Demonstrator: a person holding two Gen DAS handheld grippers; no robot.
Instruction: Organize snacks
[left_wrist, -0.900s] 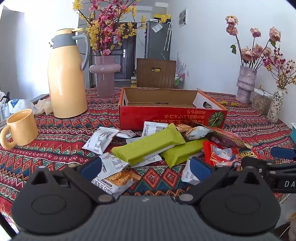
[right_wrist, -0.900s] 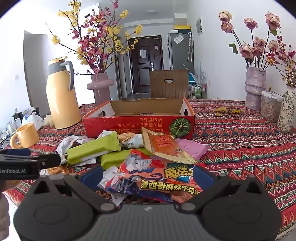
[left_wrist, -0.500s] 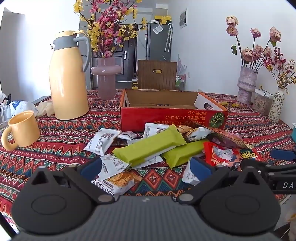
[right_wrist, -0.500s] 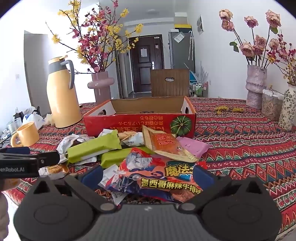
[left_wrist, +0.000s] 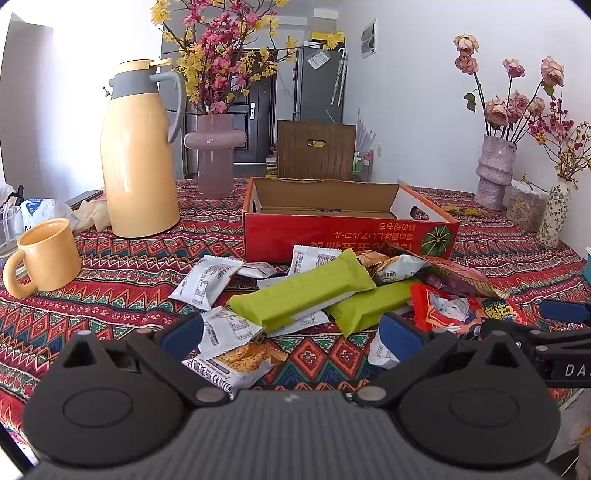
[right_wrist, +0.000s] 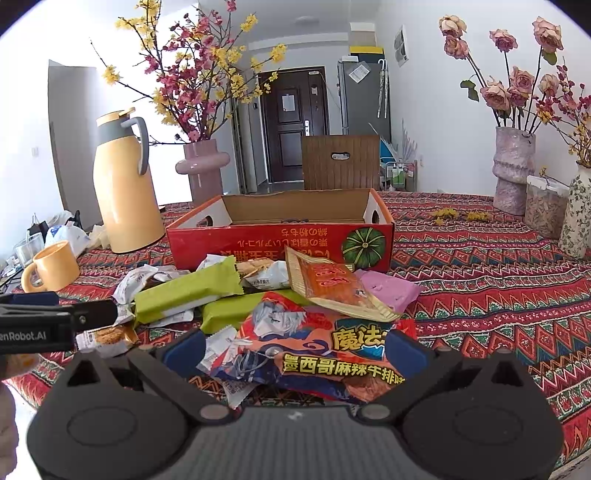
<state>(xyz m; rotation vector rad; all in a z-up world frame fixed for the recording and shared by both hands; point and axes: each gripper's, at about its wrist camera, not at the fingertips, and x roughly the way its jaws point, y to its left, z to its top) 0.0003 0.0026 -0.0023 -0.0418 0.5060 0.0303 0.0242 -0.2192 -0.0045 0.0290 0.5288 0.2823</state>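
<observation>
Looking along the left hand-held gripper (left_wrist: 291, 334), its jaws are seen spread wide with nothing clamped; a white cracker packet (left_wrist: 236, 354) lies between the blue fingertips (left_wrist: 183, 334) on the patterned surface (left_wrist: 110, 266). The snack pile is heaped just in front of the open red box (left_wrist: 347, 236): two green bars (left_wrist: 301, 295), white sachets and a red cartoon bag (left_wrist: 461, 312). To the left of the box a yellow jug (left_wrist: 138, 158) and a yellow mug (left_wrist: 48, 254) are placed; a pink vase (left_wrist: 215, 155) is set behind and left of it.

From the right wrist view, the right hand-held gripper (right_wrist: 295, 349) is likewise held wide, gripping nothing, with the red cartoon bag (right_wrist: 317, 347) lying between its fingers. An orange packet (right_wrist: 332, 284) and a pink packet (right_wrist: 388, 290) are stacked against the box's (right_wrist: 280, 240) front. The other gripper's black body is seen at the left edge, well left of the box.
</observation>
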